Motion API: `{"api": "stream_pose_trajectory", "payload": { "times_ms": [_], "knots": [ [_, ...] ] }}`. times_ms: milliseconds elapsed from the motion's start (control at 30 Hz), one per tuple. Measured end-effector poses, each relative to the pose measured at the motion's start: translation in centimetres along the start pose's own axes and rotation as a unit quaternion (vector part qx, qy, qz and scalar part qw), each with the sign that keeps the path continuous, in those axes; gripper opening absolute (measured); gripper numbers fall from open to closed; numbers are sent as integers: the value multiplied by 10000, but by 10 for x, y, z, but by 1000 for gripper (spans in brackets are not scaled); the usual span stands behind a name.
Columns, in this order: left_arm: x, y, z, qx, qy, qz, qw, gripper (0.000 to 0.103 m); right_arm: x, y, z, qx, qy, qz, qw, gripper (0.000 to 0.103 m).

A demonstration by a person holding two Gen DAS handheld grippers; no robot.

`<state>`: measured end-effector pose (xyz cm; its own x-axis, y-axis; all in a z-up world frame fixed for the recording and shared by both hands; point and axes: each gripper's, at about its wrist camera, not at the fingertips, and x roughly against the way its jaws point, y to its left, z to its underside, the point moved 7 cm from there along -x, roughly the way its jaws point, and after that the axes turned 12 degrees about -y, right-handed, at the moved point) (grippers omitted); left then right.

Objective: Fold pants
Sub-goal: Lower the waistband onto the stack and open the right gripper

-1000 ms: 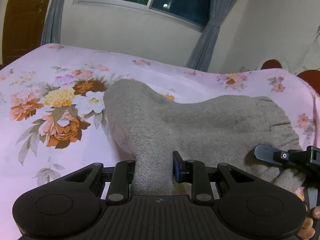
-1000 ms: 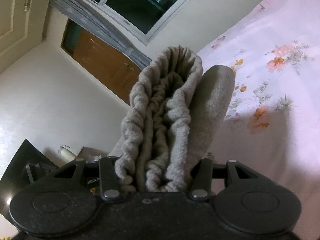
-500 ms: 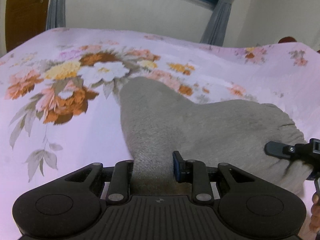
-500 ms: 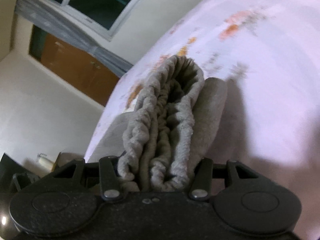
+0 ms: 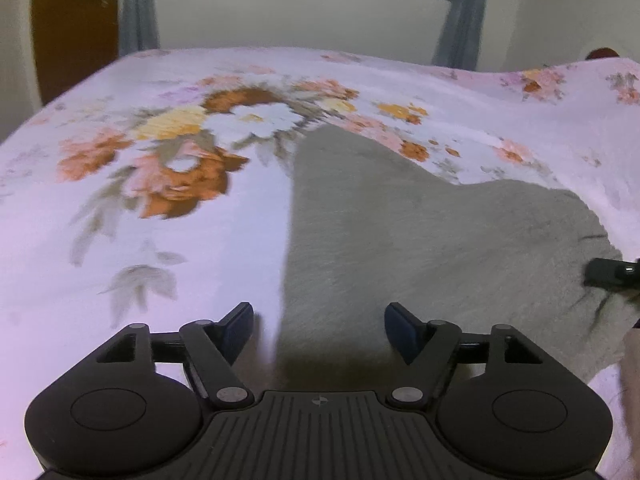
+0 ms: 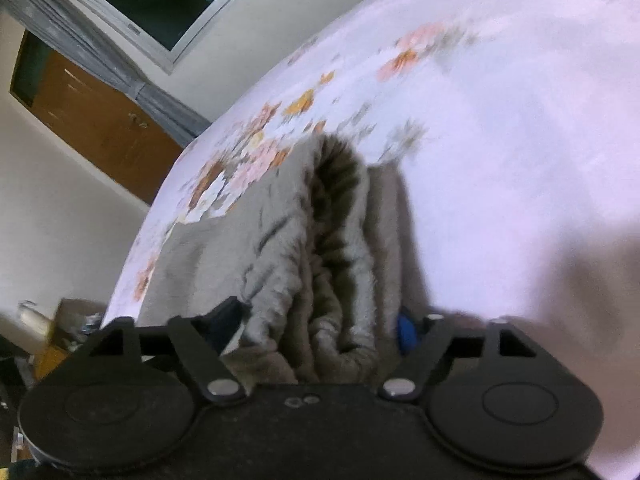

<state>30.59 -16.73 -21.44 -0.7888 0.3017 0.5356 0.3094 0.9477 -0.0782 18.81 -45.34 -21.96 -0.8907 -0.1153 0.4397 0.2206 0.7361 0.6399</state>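
Pants: now that the grey fleece pants (image 5: 420,240) lie folded on the pink floral bedsheet (image 5: 160,264), little seems left;
Left gripper (image 5: 318,332): jaws have just been opening, fabric between them, unpinched;
Right gripper (image 6: 320,328): jaws likewise just parted; waistband (image 6: 340,260) loose between.

Grey pants (image 5: 420,232), pink bedsheet (image 5: 200,272) with orange, white, yellow flowers, brown door (image 5: 72,28)

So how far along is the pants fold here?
Done: the grey pants lie doubled over on the floral bedsheet. In hand: the left gripper and right gripper jaws have just been opening, releasing the fabric. Left: perhaps another fold; the waistband remains bunched.
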Motion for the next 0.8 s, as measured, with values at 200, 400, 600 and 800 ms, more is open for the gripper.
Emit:
{"api": "stream_pose_trajectory", "payload": {
  "times_ms": [200,400,600,800],
  "knots": [
    [38,-5,-13,-92,-410,-45,9991,72,39,34,-15,877,-672,143,9938,66],
    [54,-42,-10,-306,-421,251,9983,72,32,86,9,2020,-691,88,9769,46],
    [42,-53,23,-527,-93,119,9985,72,17,80,37,2697,-455,502,9606,31],
    [39,-55,31,-590,-96,133,9981,72,4,65,51,2956,-234,704,9524,26]
  ]
}}
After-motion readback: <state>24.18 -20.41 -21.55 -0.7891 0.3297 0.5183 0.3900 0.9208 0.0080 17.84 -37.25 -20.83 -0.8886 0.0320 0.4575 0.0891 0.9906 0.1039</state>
